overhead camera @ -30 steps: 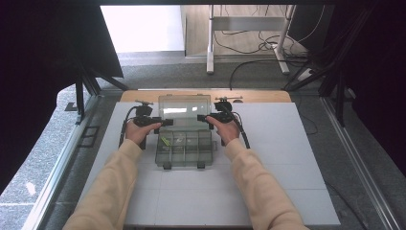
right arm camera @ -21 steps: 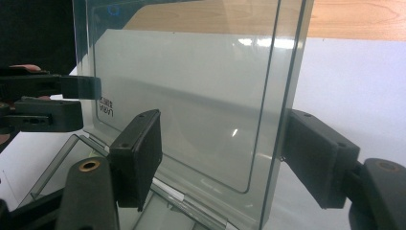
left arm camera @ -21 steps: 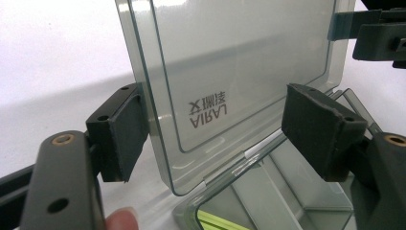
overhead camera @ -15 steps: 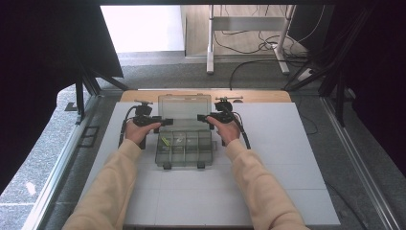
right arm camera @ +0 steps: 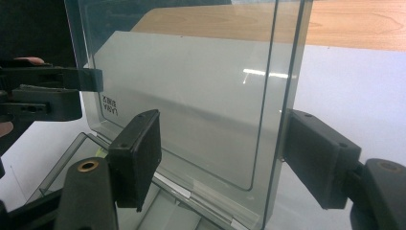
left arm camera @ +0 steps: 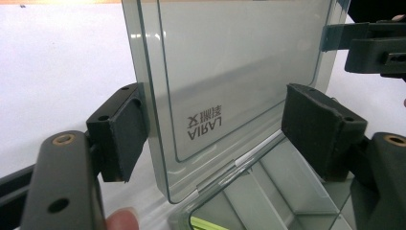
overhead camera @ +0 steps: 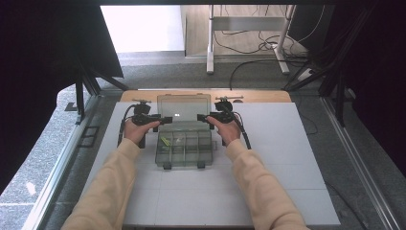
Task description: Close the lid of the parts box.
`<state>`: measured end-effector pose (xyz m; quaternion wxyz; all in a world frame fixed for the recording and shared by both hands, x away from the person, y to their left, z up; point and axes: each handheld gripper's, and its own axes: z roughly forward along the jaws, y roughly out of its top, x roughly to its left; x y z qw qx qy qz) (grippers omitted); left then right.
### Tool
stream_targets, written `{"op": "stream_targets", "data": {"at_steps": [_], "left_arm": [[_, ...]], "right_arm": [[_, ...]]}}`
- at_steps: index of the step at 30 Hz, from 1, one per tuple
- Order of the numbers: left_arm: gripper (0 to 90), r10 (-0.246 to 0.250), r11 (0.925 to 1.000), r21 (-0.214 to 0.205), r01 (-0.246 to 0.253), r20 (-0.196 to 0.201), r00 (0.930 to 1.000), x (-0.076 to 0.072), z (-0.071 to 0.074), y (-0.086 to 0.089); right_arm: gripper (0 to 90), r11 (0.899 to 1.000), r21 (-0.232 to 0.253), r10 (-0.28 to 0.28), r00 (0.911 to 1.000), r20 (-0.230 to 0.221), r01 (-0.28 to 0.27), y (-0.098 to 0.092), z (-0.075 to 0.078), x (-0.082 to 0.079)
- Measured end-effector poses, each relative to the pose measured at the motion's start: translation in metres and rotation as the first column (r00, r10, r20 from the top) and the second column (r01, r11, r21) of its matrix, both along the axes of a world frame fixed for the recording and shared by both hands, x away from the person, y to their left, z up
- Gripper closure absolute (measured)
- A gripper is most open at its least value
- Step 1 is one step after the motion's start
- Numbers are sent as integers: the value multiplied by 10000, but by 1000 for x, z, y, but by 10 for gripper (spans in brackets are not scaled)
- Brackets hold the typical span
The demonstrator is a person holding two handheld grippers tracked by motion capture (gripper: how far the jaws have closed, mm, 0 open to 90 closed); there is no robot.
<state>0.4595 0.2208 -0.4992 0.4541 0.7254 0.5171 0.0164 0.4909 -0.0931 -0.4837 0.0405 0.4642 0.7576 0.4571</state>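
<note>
We see the box [overhead camera: 184, 149], clear plastic w/ compartments, sitting on the desk [overhead camera: 287, 158] between our two hands, lid [overhead camera: 184, 108] swung up and standing near upright behind the tray. A yellow-green bit [overhead camera: 165, 141] lies in a left compartment; can't tell what it is.

Left gripper [overhead camera: 166, 120]: its fingers [left arm camera: 125, 130] stand apart, straddling the lid's left edge near the hinge. One pad sits just beside the outer face, maybe touching; the other is well clear on the inner side. Nothing clamped. The lid's raised lettering [left arm camera: 205, 122] shows between the pads.

Right gripper [overhead camera: 201, 117]: its fingers [right arm camera: 139, 155] are apart too, w/ the lid's right edge between them, one pad in front of the panel, the other just beside the edge, not pressing as far as we can tell.

Beyond the lid runs a wooden strip [overhead camera: 258, 96] at the desk's far edge, then grey floor [overhead camera: 268, 79] w/ cables.
</note>
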Motion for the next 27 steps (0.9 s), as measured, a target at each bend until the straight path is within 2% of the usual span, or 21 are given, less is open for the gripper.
{"op": "stream_targets", "data": {"at_steps": [27], "left_arm": [[260, -162, 9996, -207, 177, 692, 9975, -6, 11, 3]], "right_arm": [[288, 9998, -61, 165, 9994, 296, -163, 0, 6, -6]]}}
